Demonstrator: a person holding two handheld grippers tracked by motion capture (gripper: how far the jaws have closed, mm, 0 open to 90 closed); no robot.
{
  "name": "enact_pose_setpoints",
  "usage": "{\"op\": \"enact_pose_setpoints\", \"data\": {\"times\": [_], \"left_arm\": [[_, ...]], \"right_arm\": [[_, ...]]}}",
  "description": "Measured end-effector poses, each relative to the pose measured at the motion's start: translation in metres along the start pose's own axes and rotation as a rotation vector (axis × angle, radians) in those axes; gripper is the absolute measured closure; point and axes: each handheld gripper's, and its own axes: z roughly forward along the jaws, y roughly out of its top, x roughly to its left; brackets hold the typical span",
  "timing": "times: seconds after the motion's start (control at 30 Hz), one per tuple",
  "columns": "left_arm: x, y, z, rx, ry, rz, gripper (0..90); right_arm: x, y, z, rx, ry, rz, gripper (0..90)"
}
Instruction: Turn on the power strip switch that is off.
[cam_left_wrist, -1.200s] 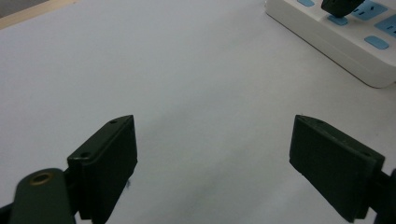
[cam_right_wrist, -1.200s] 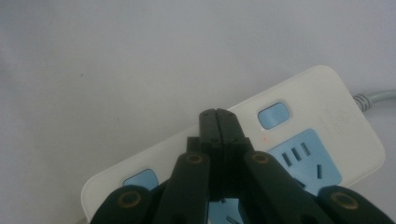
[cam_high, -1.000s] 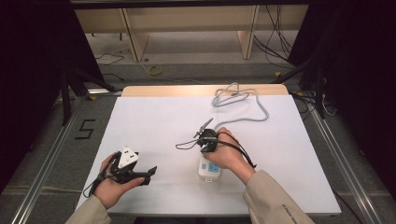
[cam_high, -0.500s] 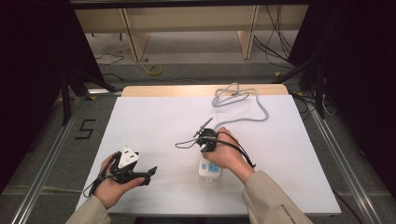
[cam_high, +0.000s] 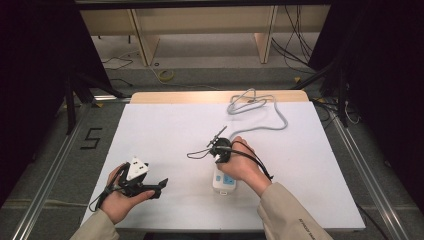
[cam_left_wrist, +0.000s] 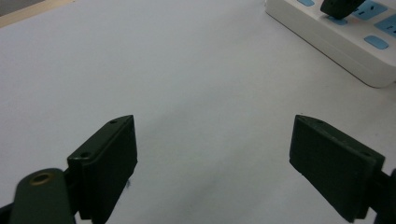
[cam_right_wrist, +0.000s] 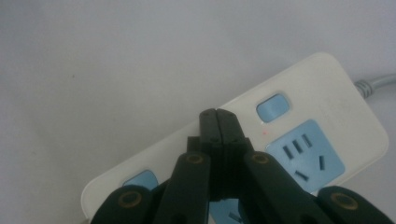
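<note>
From above, your right gripper (cam_high: 220, 150) sits over the white power strip (cam_high: 223, 182) at mid-table. Left gripper view: your left gripper (cam_left_wrist: 212, 163) gapes wide over bare table (cam_left_wrist: 187, 70). Right gripper view: jaws pinched together, empty, tips over the strip beside a blue switch (cam_right_wrist: 272, 107).

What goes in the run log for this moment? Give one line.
right tool: shut, empty, tips over power strip near blue switch | left tool: open, empty, above table | grey cord: trails to far edge

White table (cam_high: 165, 125), power strip (cam_high: 223, 182), cable (cam_high: 270, 112)
</note>
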Motion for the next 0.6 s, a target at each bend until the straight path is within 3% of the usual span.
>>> {"op": "enact_pose_setpoints", "data": {"times": [0.6], "left_arm": [[0.0000,-0.0001,0.0011,0.000,-0.001,-0.006,14.7]], "right_arm": [[-0.0011,-0.0010,-0.0004,-0.011,0.005,-0.010,90.0]]}}
